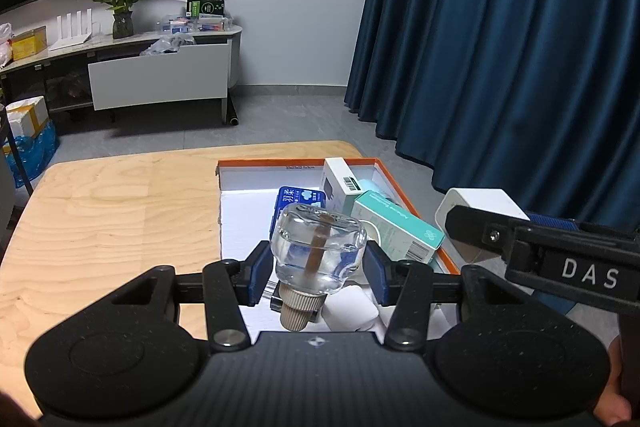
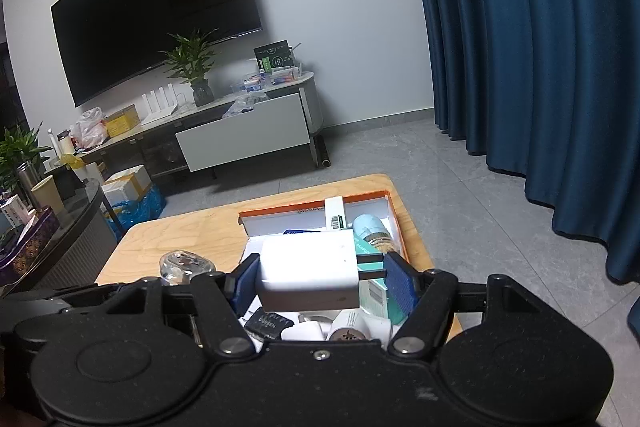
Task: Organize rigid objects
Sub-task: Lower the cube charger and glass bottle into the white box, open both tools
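Observation:
My left gripper (image 1: 318, 267) is shut on a clear glass bottle (image 1: 318, 245) with a beige screw cap and a brown wick, held over the orange-rimmed white box (image 1: 400, 183). My right gripper (image 2: 320, 281) is shut on a white plug adapter (image 2: 308, 273), its prongs against the right pad, also over the box. The adapter shows in the left wrist view (image 1: 480, 211), and the bottle in the right wrist view (image 2: 184, 265). In the box lie a blue pack (image 1: 298, 201), a white carton (image 1: 342, 185) and a teal carton (image 1: 400, 225).
The box sits on the right part of a light wooden table (image 1: 104, 219). More white chargers (image 2: 360, 327) and a black item (image 2: 266, 325) lie in the box's near end. Blue curtains (image 1: 500, 47) hang right; a TV cabinet (image 1: 160, 75) stands behind.

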`<act>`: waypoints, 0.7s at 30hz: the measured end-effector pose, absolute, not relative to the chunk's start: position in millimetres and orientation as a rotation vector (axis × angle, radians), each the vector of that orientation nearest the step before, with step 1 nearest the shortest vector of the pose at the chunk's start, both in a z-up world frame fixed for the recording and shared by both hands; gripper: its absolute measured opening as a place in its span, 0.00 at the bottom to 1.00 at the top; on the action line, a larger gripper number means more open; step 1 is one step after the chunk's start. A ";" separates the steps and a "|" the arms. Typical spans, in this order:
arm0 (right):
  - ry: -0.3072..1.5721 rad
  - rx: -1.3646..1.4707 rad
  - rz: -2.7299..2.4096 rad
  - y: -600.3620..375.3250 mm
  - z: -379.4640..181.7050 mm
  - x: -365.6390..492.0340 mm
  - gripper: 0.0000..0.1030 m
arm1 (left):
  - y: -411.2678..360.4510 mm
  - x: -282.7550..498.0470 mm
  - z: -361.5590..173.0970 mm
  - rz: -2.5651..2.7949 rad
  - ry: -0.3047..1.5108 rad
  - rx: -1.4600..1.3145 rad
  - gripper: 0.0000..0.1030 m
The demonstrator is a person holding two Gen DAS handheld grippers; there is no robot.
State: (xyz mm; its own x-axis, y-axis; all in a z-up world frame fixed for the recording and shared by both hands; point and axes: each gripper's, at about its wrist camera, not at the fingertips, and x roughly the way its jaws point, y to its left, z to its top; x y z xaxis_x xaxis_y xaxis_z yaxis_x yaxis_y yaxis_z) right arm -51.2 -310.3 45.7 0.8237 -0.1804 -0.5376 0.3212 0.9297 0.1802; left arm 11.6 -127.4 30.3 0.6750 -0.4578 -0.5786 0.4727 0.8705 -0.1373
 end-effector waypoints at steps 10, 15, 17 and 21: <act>0.541 0.264 -0.268 -311.8 46.8 -46.8 0.77 | -134.5 17.2 28.2 -0.535 0.658 0.039 0.48; 0.545 0.262 -0.265 -316.3 46.9 -40.3 0.77 | -133.9 19.7 27.5 -0.540 0.663 0.044 0.48; 0.547 0.263 -0.264 -317.4 46.2 -39.4 0.77 | -134.2 20.3 26.8 -0.541 0.664 0.046 0.48; 0.551 0.263 -0.264 -317.6 44.8 -38.1 0.77 | -136.5 20.3 25.8 -0.545 0.667 0.050 0.48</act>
